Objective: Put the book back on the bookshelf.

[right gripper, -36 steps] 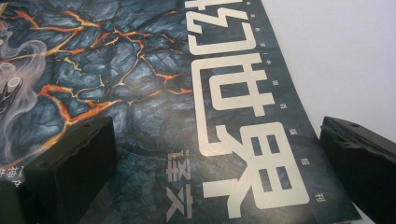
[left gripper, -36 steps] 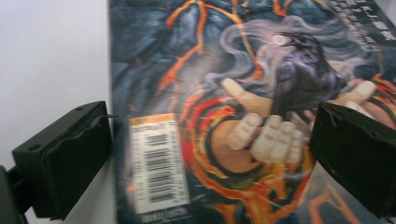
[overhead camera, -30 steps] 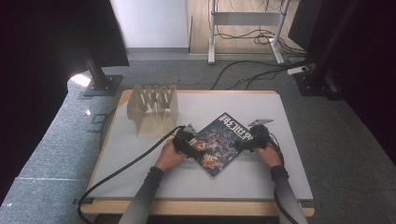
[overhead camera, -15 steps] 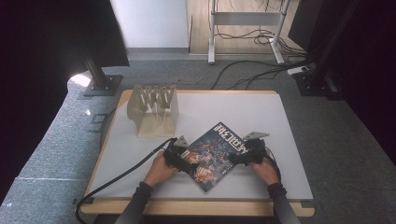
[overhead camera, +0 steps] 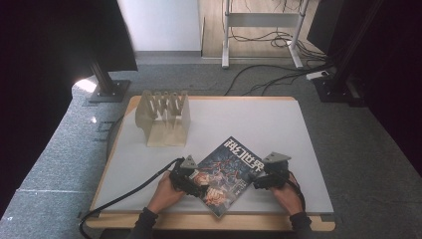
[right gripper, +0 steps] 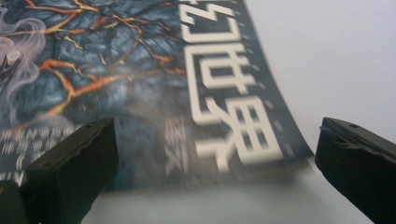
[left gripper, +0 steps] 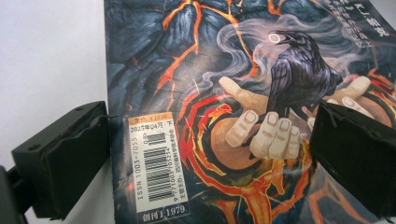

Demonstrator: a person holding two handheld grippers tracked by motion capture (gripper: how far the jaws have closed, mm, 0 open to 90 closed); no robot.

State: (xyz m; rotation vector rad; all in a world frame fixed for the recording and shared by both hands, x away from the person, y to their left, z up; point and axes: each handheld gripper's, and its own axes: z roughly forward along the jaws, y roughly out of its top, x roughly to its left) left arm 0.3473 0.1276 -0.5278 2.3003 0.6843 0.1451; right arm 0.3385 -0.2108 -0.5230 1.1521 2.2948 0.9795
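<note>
Magazine [overhead camera: 228, 175] lies flat on the desk [overhead camera: 259, 119], rotated approx diagonal, in the near half, closer to the near edge than the far one; its lowest corner sits just short of the near edge. Cover up: dark lava art, raven on a hand, white title chars toward the far-right end.

Left gripper [overhead camera: 191, 180] sits at the mag's left side, person's left hand [overhead camera: 164, 193] behind it. In the left gripper view, fingers [left gripper: 65, 163] are apart, one on the bare desk just beside the mag edge near the barcode label [left gripper: 156, 163], the other over the cover art. Not clamped on anything.

Right gripper [overhead camera: 266, 179] is at the mag's right edge, right hand [overhead camera: 288, 191] behind. In the right gripper view, fingers [right gripper: 74, 163] are wide apart, straddling the title end of the mag [right gripper: 140, 84]; one over the cover, the other over bare desk. No grip there either; view is a bit blurred.

Wooden slotted rack [overhead camera: 164, 117] stands near the far-left corner of the desk, well apart from the mag. Cable [overhead camera: 124, 196] trails from the left gripper off the near-left edge.
</note>
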